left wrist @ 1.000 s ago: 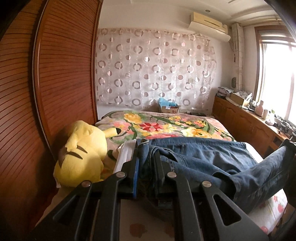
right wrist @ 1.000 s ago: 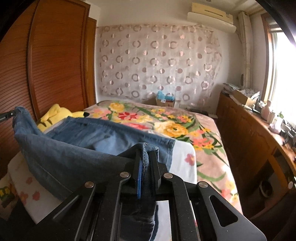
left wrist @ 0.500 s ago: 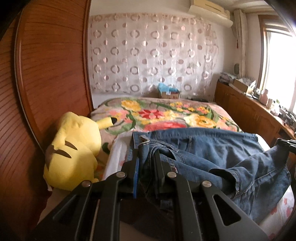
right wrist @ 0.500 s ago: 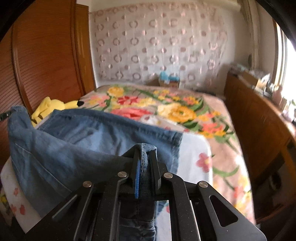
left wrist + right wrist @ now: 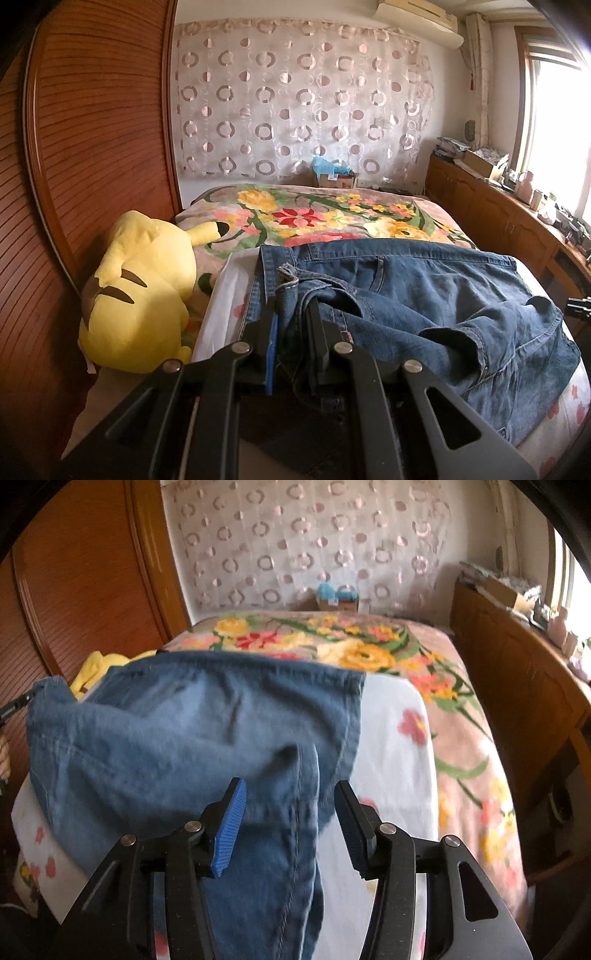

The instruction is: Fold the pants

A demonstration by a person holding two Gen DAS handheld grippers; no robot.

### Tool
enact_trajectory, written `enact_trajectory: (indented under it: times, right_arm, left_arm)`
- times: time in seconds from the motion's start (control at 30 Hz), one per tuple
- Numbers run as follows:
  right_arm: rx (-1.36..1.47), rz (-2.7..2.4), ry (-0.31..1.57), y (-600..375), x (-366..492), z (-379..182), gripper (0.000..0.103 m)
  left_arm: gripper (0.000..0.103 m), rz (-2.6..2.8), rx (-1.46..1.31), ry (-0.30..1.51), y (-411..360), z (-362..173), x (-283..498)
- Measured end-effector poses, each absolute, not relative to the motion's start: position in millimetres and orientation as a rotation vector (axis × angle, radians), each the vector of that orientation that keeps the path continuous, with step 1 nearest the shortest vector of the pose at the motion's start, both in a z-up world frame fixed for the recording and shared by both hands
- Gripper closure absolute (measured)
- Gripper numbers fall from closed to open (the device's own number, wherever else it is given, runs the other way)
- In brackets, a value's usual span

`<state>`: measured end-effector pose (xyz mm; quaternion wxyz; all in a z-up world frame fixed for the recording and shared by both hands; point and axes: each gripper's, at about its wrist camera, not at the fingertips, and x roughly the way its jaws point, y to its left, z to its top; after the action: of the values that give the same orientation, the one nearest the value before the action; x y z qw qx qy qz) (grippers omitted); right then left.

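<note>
Blue denim pants (image 5: 424, 291) lie across the near end of a bed (image 5: 332, 214), on a white flowered sheet (image 5: 391, 738) that covers the foot of a floral blanket; in the left wrist view the garment fills the span from 6 o'clock to 3 o'clock, one layer doubled over another. The left gripper (image 5: 291, 332) has its fingers closed on a bunched hem or corner of the denim at 6 o'clock, apparently to pin that end in place while the other end is laid down. The right gripper (image 5: 288, 812) is opening, its blue-padded fingers (image 5: 229, 823) standing apart with a strip of pant leg between them but not pressed by either pad; the cloth here appears to be let go so that the folded layer can settle flat on the lower one. The fold thus seems roughly half made, the upper layer rumpled at 4 o'clock in the left view and probably needing to be smoothed. A yellow plush toy (image 5: 140, 291) rests at 9 o'clock against a wooden slatted wardrobe (image 5: 92, 147), clear of the work. A small box (image 5: 336, 179) stands at 12 o'clock beneath a curtain with a ring pattern; its label is too small to read, and no writing is legible on the pants.
</note>
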<state>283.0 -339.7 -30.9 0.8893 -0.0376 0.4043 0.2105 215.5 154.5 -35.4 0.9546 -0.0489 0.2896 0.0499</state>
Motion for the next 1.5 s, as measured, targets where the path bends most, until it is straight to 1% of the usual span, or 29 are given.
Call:
enact_trajectory:
  times: [0.3,0.5,0.53,0.57,0.63,0.67,0.73,1.0,1.1,1.3,1.5]
  right_arm:
    - [0.003,0.482,0.918,-344,292,-51,0.053]
    - [-0.002,0.501,0.936,-336,291,-56,0.053]
    - [-0.007,0.5,0.933,-335,289,-55,0.06]
    - [-0.015,0.494,0.925,-335,287,-53,0.072]
    - [-0.018,0.498,0.903,-336,284,-48,0.086]
    - [-0.02,0.501,0.889,-337,281,-44,0.089]
    - [-0.032,0.505,0.844,-338,274,-31,0.091]
    - [-0.021,0.465,0.647,-353,265,36,0.093]
    - [-0.002,0.451,0.608,-354,270,47,0.093]
    - [-0.019,0.419,0.572,-345,296,57,0.094]
    - [-0.048,0.384,0.579,-335,342,50,0.094]
  left_arm:
    - [0.093,0.097,-0.108,0.604,150,-43,213]
    - [0.093,0.095,-0.102,0.614,149,-47,211]
    - [0.093,0.096,-0.102,0.616,149,-47,210]
    - [0.093,0.097,-0.102,0.616,149,-47,210]
    - [0.093,0.101,-0.105,0.61,150,-47,209]
    - [0.093,0.105,-0.107,0.601,150,-45,207]
    - [0.093,0.115,-0.11,0.583,151,-40,205]
    - [0.093,0.158,-0.102,0.496,158,-5,213]
    - [0.093,0.163,-0.103,0.49,162,0,223]
    - [0.093,0.173,-0.066,0.475,166,14,255]
    - [0.093,0.179,-0.052,0.494,170,13,293]
